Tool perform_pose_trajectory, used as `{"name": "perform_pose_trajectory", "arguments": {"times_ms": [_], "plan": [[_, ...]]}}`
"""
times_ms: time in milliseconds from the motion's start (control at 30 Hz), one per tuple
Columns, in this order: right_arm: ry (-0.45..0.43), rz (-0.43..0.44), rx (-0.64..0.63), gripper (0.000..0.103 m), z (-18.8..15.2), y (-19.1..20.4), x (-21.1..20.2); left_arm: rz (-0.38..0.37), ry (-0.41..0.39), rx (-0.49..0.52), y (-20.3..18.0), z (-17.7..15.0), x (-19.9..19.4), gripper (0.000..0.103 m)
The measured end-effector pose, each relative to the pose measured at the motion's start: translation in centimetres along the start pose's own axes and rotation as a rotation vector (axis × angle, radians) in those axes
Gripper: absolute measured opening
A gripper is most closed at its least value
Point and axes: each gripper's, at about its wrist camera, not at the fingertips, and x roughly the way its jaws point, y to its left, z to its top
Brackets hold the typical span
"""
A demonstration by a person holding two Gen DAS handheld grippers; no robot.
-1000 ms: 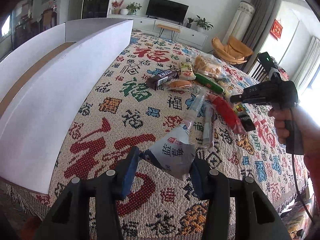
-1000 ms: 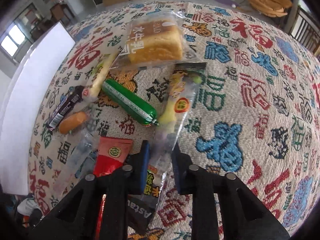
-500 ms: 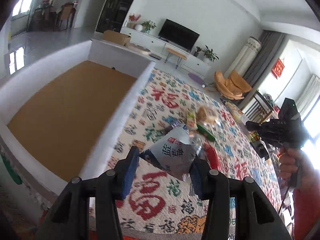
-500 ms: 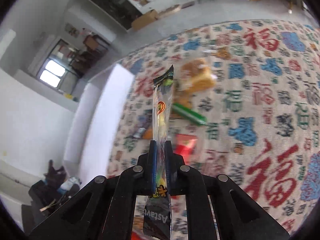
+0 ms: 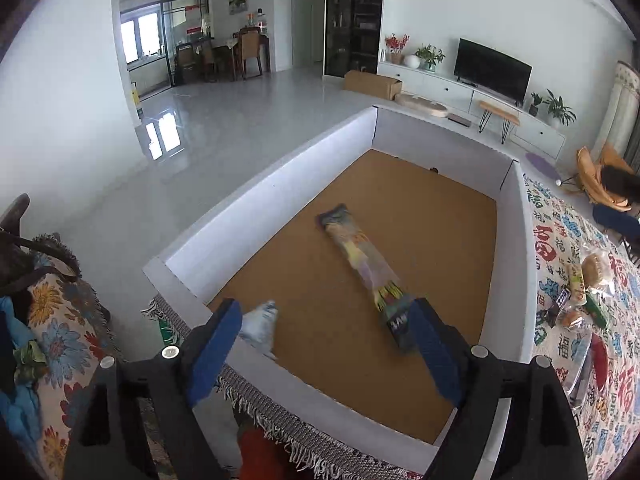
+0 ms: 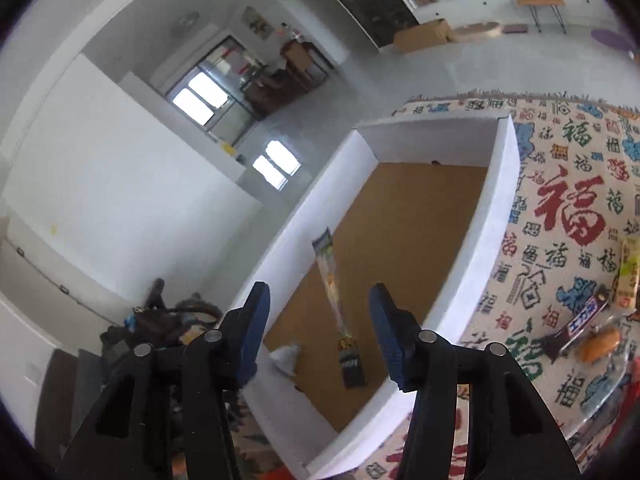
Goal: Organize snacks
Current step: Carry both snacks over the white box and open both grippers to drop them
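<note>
A white-walled box (image 5: 276,184) with a brown floor stands at the table's end. Inside it lies a long yellow and black snack packet (image 5: 362,264), blurred. A small silver-white packet (image 5: 260,322) sits by the box's near wall, close to my left gripper's (image 5: 324,344) left finger. That gripper hovers over the box, jaws opening, nothing pressed between the pads. From the right wrist the same box (image 6: 496,204) holds the long packet (image 6: 334,300) and the white packet (image 6: 285,356). My right gripper (image 6: 320,332) is above them, jaws opening and empty.
More snacks lie on the patterned cloth (image 6: 568,208): a dark bar (image 6: 576,326), an orange bun (image 6: 600,344), a yellow packet (image 6: 629,272), and bread (image 5: 596,268). A floral cloth (image 5: 52,320) and dark clutter sit left of the box, beyond the table edge.
Both grippers swung from over the cloth to above the box. The left let go of the silver-white packet and the right let go of the long packet; both packets now lie in the box.
</note>
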Motion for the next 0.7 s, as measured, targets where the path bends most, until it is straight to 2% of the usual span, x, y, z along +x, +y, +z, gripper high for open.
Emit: {"name": "perform_pose_trajectory", "arguments": {"times_ms": [67,133,267,333,400,467,567,700], "plan": [[-0.012,-0.090,-0.059,0.060,-1.2,-1.7,-2.0,-0.020,-0.016,-0.012,-1.0,-0.5,-0.1,0.084],[-0.020,-0.180,-0.114,0.062,-2.6,-4.2,-3.9,-0.087,-0.059,-0.005,-1.7,-0.2,-1.3,0.084],[-0.044,-0.435,-0.225,0.067,-5.9,-10.6,-8.4,-0.158,-0.173,0.101,-7.0,0.1,-2.9,0.085],[-0.039,-0.576,-0.260,0.067,-7.8,-14.4,-10.6,-0.155,-0.166,0.194,-10.2,0.5,-2.3,0.087],[-0.030,-0.678,-0.242,0.067,-9.9,-18.6,-13.0,-0.104,-0.131,0.269,-13.0,0.3,-0.9,0.087],[-0.024,-0.748,-0.195,0.067,-12.1,-22.4,-15.5,-0.078,-0.097,0.311,-14.5,-0.3,0.4,0.087],[-0.017,-0.824,-0.138,0.067,-15.4,-26.3,-18.6,-0.058,-0.090,0.323,-14.9,-1.2,0.8,0.087],[-0.022,-0.839,-0.090,0.067,-18.2,-29.0,-20.4,-0.108,-0.095,0.283,-13.9,-2.0,-0.5,0.087]]}}
